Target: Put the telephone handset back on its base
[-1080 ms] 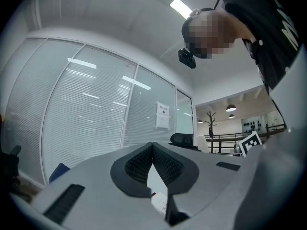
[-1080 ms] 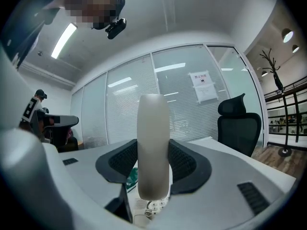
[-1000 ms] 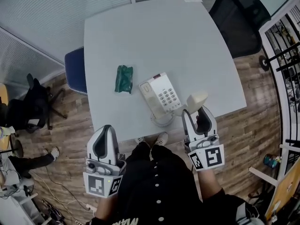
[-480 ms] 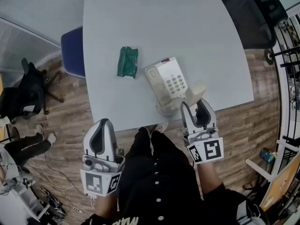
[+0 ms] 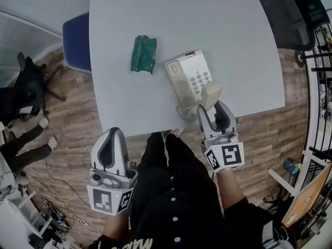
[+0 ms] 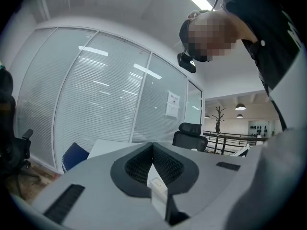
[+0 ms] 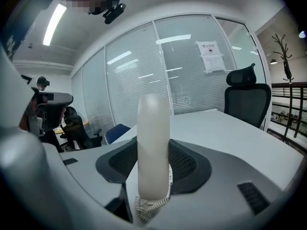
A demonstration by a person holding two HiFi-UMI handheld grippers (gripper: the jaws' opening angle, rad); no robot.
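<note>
A blue chair (image 5: pixel 75 40) stands at the table's (image 5: pixel 233 30) left edge. The left gripper (image 5: pixel 113 137) is held short of the table, jaws pressed together on nothing. On the table lie a green packet (image 5: pixel 143 53) and the telephone base (image 5: pixel 191 79). The right gripper (image 5: pixel 216 113) clamps the handset (image 5: pixel 210 94) at the base's near corner. Only the gripper views show a glass-wall notice (image 7: pixel 209 49), its print unreadable.

The telephone base (image 5: pixel 189 77) sits on the table (image 5: pixel 233 30), close to its near edge; a packet (image 5: pixel 143 53) lies just to its left, apart from it; the handset (image 5: pixel 211 94) is at the base's near right corner, between the jaws of the right gripper (image 5: pixel 211 108); the left gripper (image 5: pixel 114 134) is off the table, near and left; a chair (image 5: pixel 75 40) stands at the table's left edge.
</note>
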